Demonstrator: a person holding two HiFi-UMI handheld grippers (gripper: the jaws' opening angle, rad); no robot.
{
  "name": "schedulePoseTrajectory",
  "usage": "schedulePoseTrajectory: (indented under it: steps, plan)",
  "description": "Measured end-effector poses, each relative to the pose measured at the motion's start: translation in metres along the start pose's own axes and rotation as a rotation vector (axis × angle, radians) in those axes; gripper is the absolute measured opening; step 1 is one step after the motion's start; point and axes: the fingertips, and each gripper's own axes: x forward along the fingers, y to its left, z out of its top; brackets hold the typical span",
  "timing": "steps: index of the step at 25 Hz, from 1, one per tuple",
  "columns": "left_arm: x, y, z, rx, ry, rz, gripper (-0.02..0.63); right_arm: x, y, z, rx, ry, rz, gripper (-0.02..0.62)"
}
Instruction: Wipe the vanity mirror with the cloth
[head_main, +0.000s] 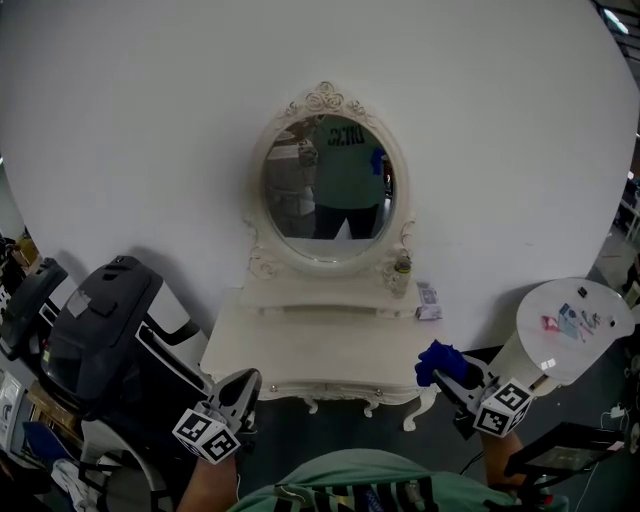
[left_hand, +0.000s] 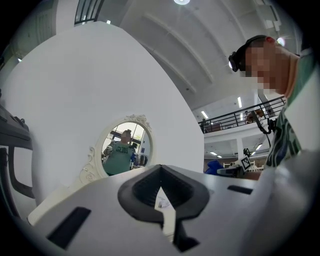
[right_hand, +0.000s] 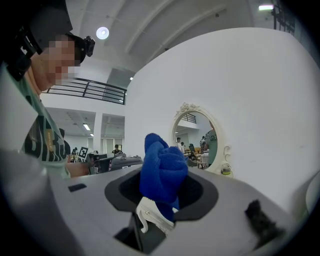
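The oval vanity mirror (head_main: 328, 185) in its carved white frame stands at the back of a white dressing table (head_main: 310, 350), against a white wall. My right gripper (head_main: 447, 372) hovers off the table's front right corner, shut on a bunched blue cloth (head_main: 438, 360). In the right gripper view the cloth (right_hand: 162, 172) bulges up from the right gripper (right_hand: 157, 210), with the mirror (right_hand: 200, 140) well beyond it. My left gripper (head_main: 238, 393) is at the table's front left corner, apart from it. In its own view the left gripper (left_hand: 161, 192) is shut and empty, far from the mirror (left_hand: 125, 150).
A small bottle (head_main: 402, 272) and a small box (head_main: 428, 300) sit on the table's right side beside the mirror. A black and white chair (head_main: 100, 330) stands at the left. A round white stand (head_main: 575, 325) and a dark screen (head_main: 560, 450) are at the right.
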Motion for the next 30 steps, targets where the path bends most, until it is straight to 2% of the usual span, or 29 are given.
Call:
schedulePoseTrajectory:
  steps: [9,14,18,22,30]
  plan:
    - [0.041,-0.044,-0.024,-0.024,0.025,0.015,0.009,-0.029,-0.041,-0.003,0.012,0.005,0.056,0.156]
    - [0.045,-0.042,-0.034,-0.018,0.06,0.01,0.008,-0.012,-0.043,-0.013,0.031,0.015,0.084,0.156]
    - [0.047,-0.002,-0.031,-0.022,0.061,0.008,0.008,0.029,-0.04,-0.015,0.014,0.024,0.09,0.156]
    - [0.058,0.058,-0.024,-0.013,0.072,-0.029,0.009,0.092,-0.036,-0.012,0.02,0.007,0.063,0.156]
    - [0.085,0.181,0.033,0.024,0.083,-0.133,0.008,0.216,-0.014,0.018,0.007,-0.031,0.008,0.156]
